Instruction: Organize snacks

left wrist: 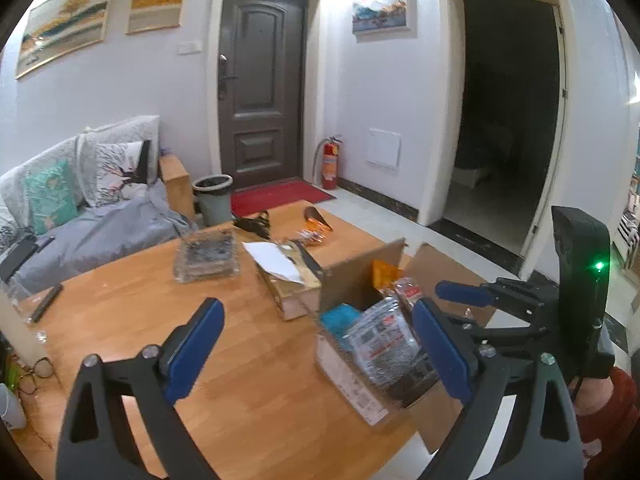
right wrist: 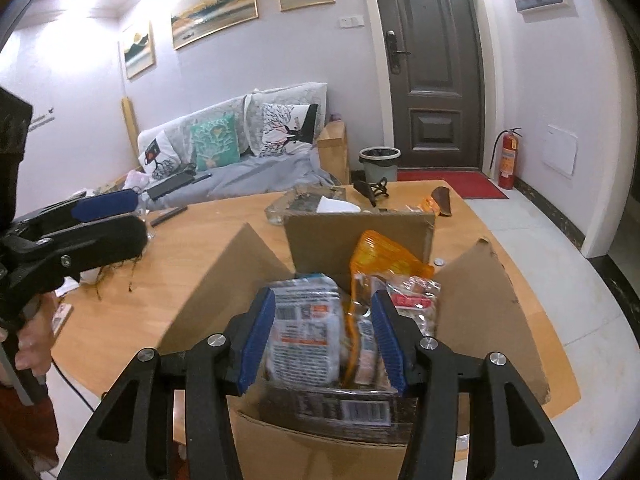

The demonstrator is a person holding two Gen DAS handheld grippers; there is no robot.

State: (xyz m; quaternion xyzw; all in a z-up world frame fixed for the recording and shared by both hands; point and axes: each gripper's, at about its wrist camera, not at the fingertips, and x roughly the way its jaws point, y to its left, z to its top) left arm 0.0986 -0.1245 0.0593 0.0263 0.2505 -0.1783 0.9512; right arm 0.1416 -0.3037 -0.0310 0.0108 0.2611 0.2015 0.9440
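Note:
An open cardboard box [right wrist: 352, 236] stands on the wooden table [right wrist: 168, 280] with several snack packs in it. My right gripper [right wrist: 324, 328] is open over the box, its pads on either side of a silver pack [right wrist: 304, 332]; whether they touch it I cannot tell. An orange pack [right wrist: 384, 256] and a red-labelled pack [right wrist: 416, 296] stand behind. My left gripper [left wrist: 316, 320] is open and empty above the table, left of the box [left wrist: 360, 276]. The right gripper also shows in the left wrist view [left wrist: 444, 300]. An orange snack bag [left wrist: 312, 236] lies farther back.
A tissue box [left wrist: 288, 276], a glass tray [left wrist: 206, 256] and a black clip [left wrist: 252, 222] lie on the table behind the box. A sofa [left wrist: 80, 208], a bin [left wrist: 214, 198] and a fire extinguisher [left wrist: 330, 162] stand beyond.

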